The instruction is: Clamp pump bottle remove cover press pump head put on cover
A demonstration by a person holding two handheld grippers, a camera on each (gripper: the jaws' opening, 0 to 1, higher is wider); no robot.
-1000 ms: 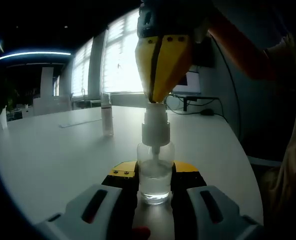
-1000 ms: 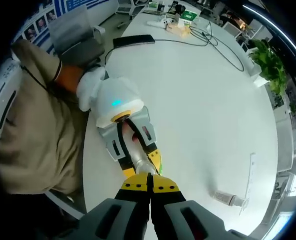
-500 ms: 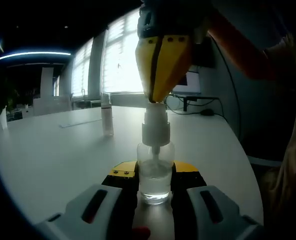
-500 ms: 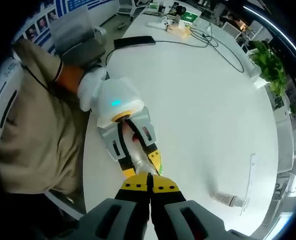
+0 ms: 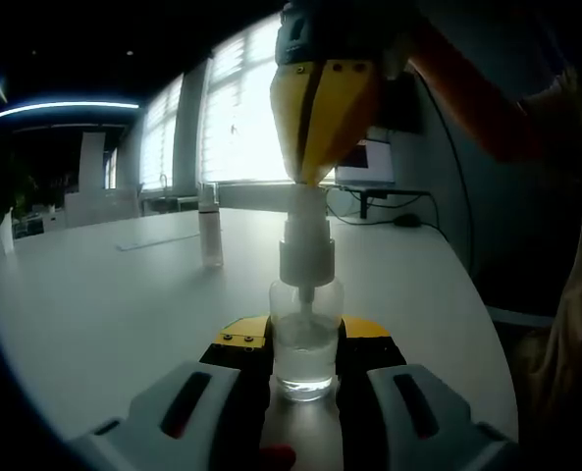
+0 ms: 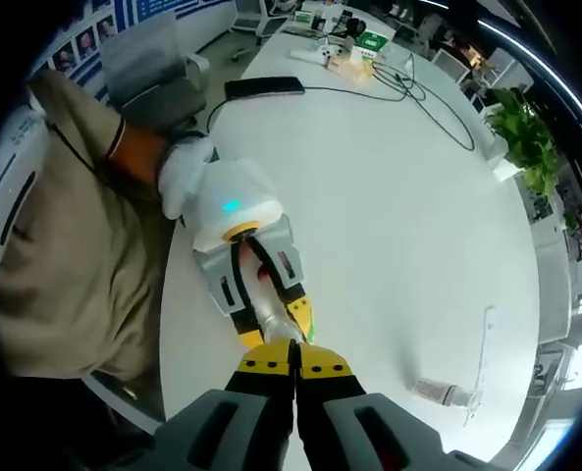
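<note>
the pump bottle (image 5: 305,343) is being clamped upright on the worktop (image 5: 104,304) by the left gripper (image 5: 305,378) while the closed right gripper (image 5: 315,182), now slightly higher, is being lifted off the pump head (image 5: 305,250), indicating release.

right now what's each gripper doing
left gripper: shut on the pump bottle, upright on the table.
right gripper: jaws shut, tips at the pump head, holding nothing.

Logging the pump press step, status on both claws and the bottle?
Left claw clamped on pump bottle, upright on table. Right claw shut, tip at pump head. Cover stands apart, behind-left. Nothing in the way.
</note>
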